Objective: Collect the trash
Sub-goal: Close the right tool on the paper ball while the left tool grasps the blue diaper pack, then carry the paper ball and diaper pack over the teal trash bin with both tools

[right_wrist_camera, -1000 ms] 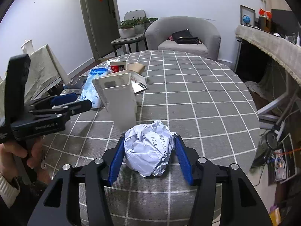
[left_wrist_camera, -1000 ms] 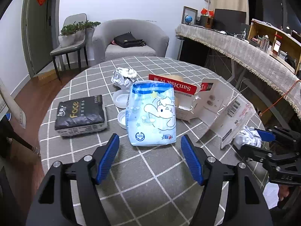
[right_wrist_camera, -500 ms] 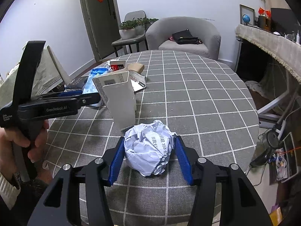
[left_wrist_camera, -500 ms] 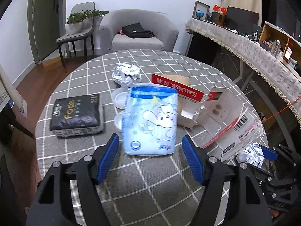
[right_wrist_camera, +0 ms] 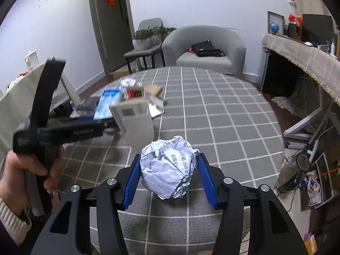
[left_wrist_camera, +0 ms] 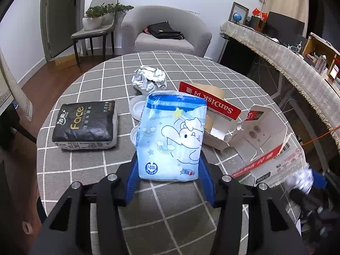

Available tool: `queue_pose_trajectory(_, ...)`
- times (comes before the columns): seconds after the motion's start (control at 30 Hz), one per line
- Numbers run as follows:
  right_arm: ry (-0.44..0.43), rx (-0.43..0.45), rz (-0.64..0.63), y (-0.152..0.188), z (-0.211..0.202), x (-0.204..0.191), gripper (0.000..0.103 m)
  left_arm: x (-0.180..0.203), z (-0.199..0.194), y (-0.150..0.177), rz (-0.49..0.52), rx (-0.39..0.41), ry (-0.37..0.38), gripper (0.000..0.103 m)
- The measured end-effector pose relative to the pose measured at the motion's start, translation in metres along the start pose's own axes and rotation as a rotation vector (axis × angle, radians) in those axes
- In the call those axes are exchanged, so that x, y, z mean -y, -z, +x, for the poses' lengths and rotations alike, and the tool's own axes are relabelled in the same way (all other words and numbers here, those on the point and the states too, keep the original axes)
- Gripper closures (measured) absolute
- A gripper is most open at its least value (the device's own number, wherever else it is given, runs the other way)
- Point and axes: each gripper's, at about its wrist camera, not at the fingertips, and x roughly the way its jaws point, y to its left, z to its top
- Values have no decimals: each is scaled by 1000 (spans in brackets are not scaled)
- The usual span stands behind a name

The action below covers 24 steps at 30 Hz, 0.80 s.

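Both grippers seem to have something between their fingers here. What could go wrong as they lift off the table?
The left gripper has just been closing on the blue cartoon pack, gripping only its bottom edge; the soft, tall pack may flop or slip. Tilting back, it could knock the white lids and the SanDisk box behind it. The right gripper is shut on the crumpled paper ball, which could compress and drop out.

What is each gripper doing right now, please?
Left gripper: its jaws have just been closing and are now shut on the blue wipes pack.
Right gripper: shut on the crumpled paper ball.
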Motion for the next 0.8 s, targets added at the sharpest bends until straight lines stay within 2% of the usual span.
queue_pose_trajectory(0.23, 13, 116, -2, -19, -21, -9, 49, -8, -30, 2, 13, 73, 38, 49)
queue_pose_trajectory(0.4, -30, 181, -34, -32, -26, -35, 49, -20, -46, 4, 16, 90, 30, 49)
queue_pose_trajectory(0.57, -79, 177, -72, -41, -16, -68, 49, -43, -61, 9, 15, 106, 6, 49)
queue_pose_trajectory(0.8, -170, 173, -101, -49, 7, -116, 49, -109, -76, 17, -44, 122, -68, 49)
